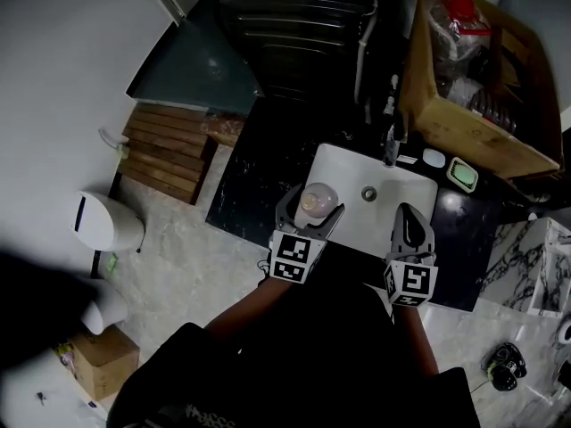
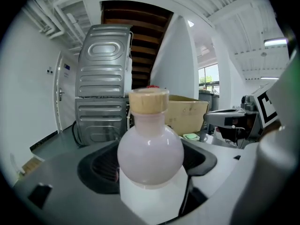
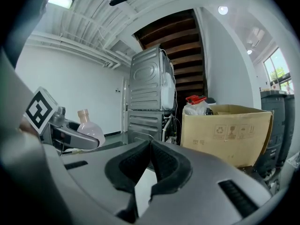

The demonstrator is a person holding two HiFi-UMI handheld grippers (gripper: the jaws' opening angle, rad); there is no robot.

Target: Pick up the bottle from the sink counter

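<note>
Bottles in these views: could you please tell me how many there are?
1. The bottle is clamped in the left hand-held gripper, at the left edge of the white sink. More could be hidden inside the cardboard box.

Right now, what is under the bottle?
The white sink shows below the bottle, which sits between the left tongs. The bottle's round body covers its base, so I cannot tell whether it rests on the sink or hangs clear.
</note>
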